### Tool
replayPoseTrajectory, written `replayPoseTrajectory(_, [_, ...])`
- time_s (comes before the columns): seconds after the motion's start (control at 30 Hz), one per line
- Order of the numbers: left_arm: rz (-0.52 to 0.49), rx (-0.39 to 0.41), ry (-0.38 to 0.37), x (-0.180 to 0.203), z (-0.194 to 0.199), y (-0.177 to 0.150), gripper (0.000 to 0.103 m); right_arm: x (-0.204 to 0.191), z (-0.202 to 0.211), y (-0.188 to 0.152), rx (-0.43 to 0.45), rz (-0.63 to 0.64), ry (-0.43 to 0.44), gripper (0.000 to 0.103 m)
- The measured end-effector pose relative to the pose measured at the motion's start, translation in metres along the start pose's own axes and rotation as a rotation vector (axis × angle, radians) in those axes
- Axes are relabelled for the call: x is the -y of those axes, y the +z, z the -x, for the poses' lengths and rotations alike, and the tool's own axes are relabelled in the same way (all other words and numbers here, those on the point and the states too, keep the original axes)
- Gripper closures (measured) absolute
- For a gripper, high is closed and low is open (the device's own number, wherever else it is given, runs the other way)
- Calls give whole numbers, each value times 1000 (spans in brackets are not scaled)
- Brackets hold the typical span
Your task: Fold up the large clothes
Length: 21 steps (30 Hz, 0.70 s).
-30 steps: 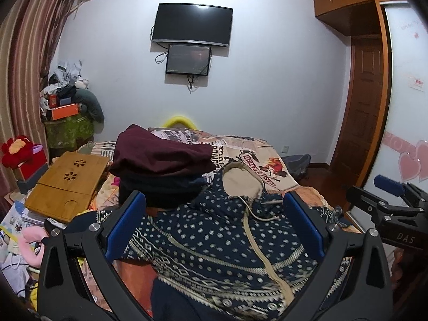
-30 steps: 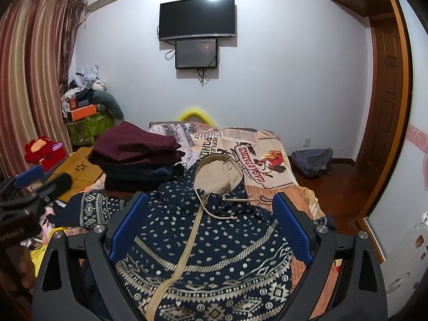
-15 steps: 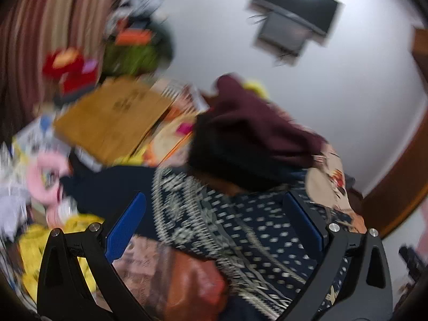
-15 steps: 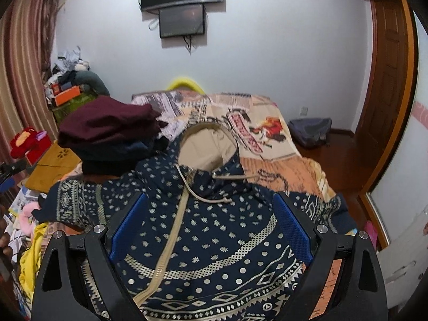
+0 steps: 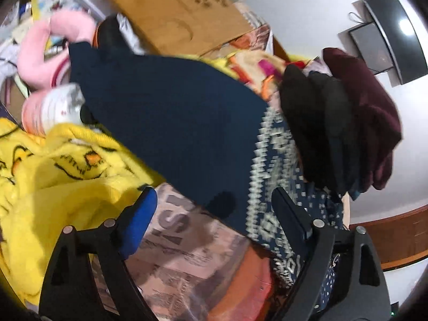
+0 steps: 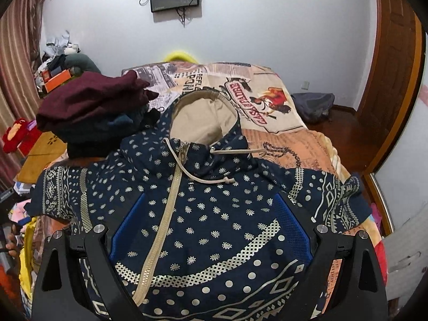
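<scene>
Hoodie, navy with pale dots and bands, spread flat face-up on the bed, filling the lower middle of the right wrist view, tan-lined hood toward the top. One sleeve stretched out across the centre of the left wrist view, plain dark end at upper left, patterned band at right, lying over a yellow blanket.

Left gripper low in its frame, jaws spread but just been closing in, sleeve edge between them, probably not pinched yet (pretty blurry, hard to say about contact). Right gripper at the bottom of its frame, jaws wide apart over the hoodie's chest, nothing clamped.

Stack of folded clothes, maroon on top, at middle left, just beside the hood. Wooden lap tray at the top of the left wrist view.
</scene>
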State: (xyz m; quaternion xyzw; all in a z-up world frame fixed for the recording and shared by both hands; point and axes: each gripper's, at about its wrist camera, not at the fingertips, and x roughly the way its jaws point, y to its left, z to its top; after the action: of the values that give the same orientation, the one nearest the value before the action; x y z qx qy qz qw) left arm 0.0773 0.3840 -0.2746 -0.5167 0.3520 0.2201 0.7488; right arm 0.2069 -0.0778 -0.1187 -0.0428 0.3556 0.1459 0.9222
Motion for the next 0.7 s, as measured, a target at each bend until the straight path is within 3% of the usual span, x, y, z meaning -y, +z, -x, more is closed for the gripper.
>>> replayPoseTrajectory(0.13, [62, -29, -25, -17, -17, 7, 30, 2, -8, 0, -24, -9, 2, 11])
replayPoseTrajectory(0.17, [56, -15, 0, -19, -20, 10, 38, 1, -10, -1, -29, -11, 2, 11])
replayPoseTrajectory(0.3, [-22, 54, 114, -13, -24, 17, 50, 0, -13, -1, -40, -5, -1, 11])
replayPoseTrajectory(0.47, [-104, 141, 214, 7, -18, 27, 89, -2, -11, 0, -38, 10, 2, 11])
replayPoseTrajectory(0.63, [-257, 284, 243, 53, 17, 22, 97, -4, 2, -1, -12, 37, 0, 11])
replayPoseTrajectory(0.7, [-320, 326, 208, 79, 34, 19, 97, -4, 7, -1, 1, 49, -3, 11])
